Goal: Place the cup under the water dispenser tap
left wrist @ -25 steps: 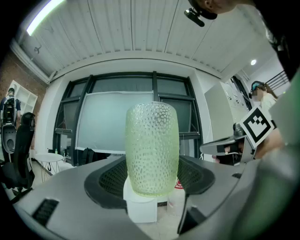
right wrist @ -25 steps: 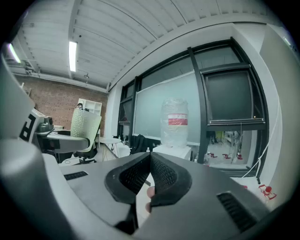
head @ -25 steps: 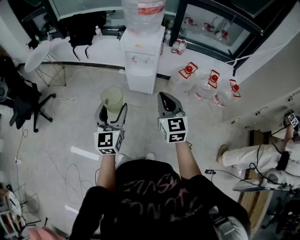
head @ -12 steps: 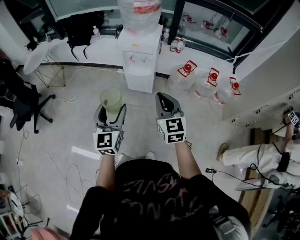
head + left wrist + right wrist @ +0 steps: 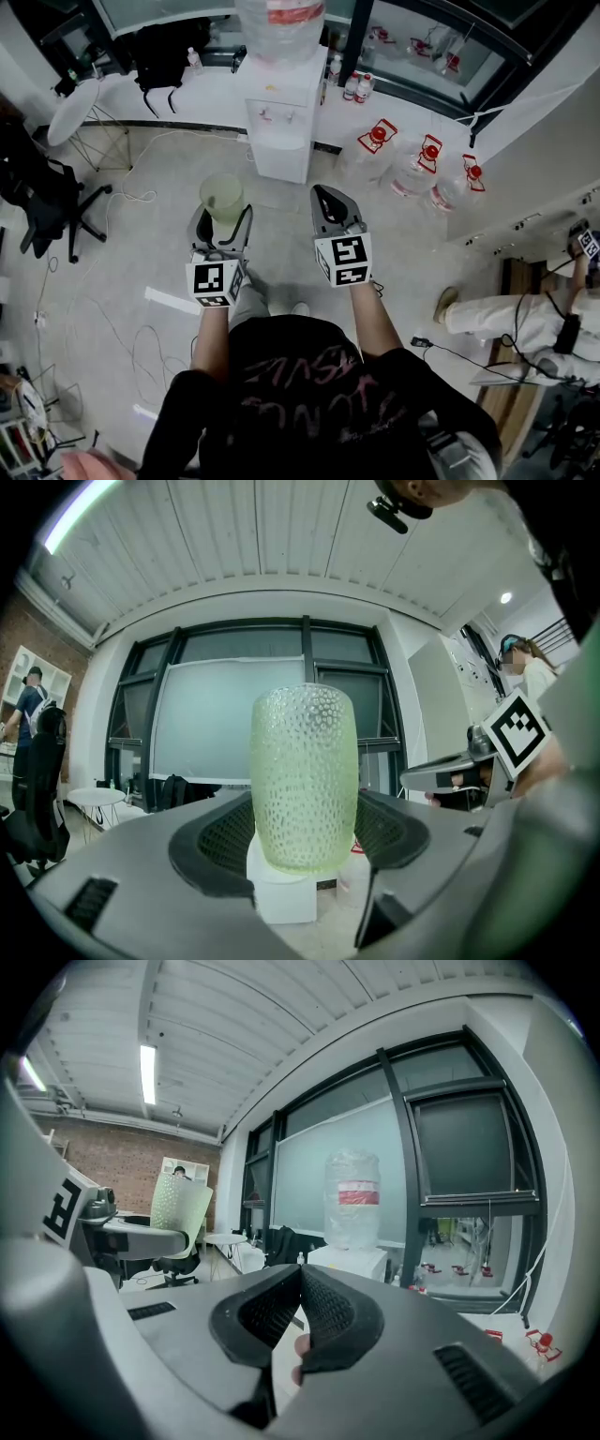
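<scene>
Forearms stretch forward side by side from the person's black shirt, each hand behind a marker cube. The left gripper [image 5: 223,223] points level, its jaws standing wide and clamped on the sides of the cup [image 5: 223,195], a pale green dimpled tumbler held upright by its lower part with its rim clear above the jaws. The right gripper [image 5: 325,199] tips slightly downward beside it, jaws pressed together at the tips with nothing between them.

The cup hangs in the air over the floor [image 5: 281,234], well short of the water dispenser [image 5: 279,141]. The dispenser stands at the floor's far edge against the white ledge [image 5: 197,98], its two taps [image 5: 266,113] facing the person and a big water bottle [image 5: 281,19] on top; the cup is left of the taps' line and not under them.

Bare floor lies open between the grippers and the dispenser. Spare bottles [image 5: 417,173] with red tops stand toward the far right corner; an office chair [image 5: 47,202] and a round table [image 5: 75,108] crowd the left edge; cables [image 5: 122,328] trail over the near left floor.

Against a second ago, both grippers and the cup keep the same pose and grip; a grey trouser leg [image 5: 248,300] has come forward under the left gripper, where only a white shoe tip showed.
</scene>
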Tool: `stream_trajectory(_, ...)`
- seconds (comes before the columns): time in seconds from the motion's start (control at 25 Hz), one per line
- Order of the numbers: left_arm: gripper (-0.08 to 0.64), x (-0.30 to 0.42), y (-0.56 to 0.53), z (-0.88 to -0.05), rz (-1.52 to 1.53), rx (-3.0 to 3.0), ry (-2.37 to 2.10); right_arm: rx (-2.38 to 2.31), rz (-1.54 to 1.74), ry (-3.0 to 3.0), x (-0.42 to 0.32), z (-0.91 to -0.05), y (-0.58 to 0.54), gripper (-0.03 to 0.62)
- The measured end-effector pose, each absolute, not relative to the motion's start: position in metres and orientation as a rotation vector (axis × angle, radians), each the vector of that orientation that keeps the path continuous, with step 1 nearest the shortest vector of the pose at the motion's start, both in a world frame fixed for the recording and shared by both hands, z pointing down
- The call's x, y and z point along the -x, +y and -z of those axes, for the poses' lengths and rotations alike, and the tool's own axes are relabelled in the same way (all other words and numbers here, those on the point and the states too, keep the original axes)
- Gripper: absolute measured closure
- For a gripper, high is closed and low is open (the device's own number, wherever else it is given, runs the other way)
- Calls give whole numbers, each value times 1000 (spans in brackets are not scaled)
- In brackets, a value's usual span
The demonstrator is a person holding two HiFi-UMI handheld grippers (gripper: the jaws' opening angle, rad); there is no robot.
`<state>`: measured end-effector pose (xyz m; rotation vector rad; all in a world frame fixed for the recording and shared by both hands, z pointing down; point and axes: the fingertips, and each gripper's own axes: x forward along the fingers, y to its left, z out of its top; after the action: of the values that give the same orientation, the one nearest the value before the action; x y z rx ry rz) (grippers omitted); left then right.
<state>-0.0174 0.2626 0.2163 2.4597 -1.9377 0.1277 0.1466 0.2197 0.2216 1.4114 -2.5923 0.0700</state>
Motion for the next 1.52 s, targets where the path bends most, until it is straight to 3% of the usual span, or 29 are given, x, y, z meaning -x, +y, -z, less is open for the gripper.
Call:
stream_trajectory(0.44, 229, 43, 211, -228, -135, -2469, -1900, -1394, -78, -2556, -120, -238, 173, 577)
stream_trajectory(1.52, 229, 183, 17, -273, -109, -2584, -1585, -1520, -183, -2381, 34, -279, 9, 577)
